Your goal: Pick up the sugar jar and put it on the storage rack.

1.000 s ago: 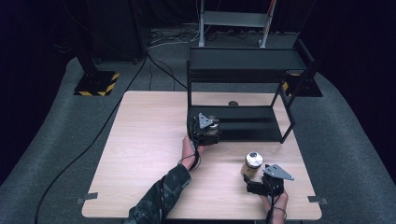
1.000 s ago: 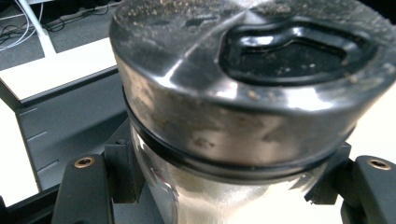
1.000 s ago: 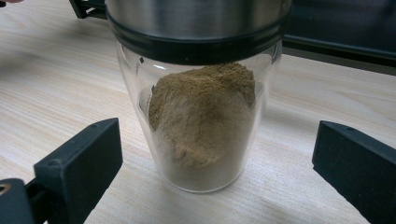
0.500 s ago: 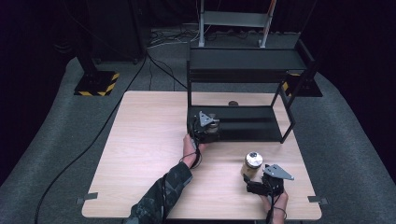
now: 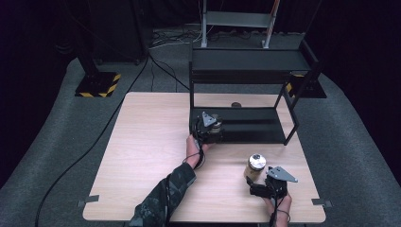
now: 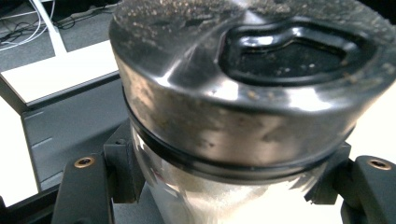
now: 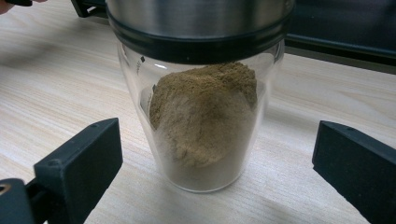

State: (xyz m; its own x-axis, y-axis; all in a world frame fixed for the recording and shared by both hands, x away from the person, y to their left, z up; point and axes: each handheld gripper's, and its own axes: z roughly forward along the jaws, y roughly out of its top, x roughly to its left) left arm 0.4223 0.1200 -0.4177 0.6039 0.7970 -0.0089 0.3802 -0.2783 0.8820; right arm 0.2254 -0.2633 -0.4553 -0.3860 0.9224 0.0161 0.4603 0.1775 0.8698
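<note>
In the left gripper view we see our left gripper (image 6: 224,186) clamped on a jar (image 6: 243,107): both black jaws press the clear glass just under the lid's black band, one on each side. The lid is brushed steel with a black, recessed flip tab on top, and fine specks of powder cling to the metal. Behind it lies the dark shelf board (image 6: 60,121), with pale table to either side. From this close the jar's contents are hard to tell; the glass reads only as a pale blur between the jaws.

The right gripper view gives what the other does not: a second jar (image 7: 201,116), standing upright on the wooden table (image 7: 56,79), its glass tapering toward the base and holding a heaped brown powder that sits banked against one side. Our right gripper (image 7: 215,163) has its jaws spread wide, one on each side of this jar, neither touching the glass; the jar sits between them and a little beyond the tips.

The high view places both. The left gripper (image 5: 206,128) holds its jar at the front left corner of the black rack's (image 5: 246,66) lower shelf. The right gripper (image 5: 265,182) rests near the table's front right, with the second jar (image 5: 255,166) just ahead of it. The two jars are well apart.
</note>
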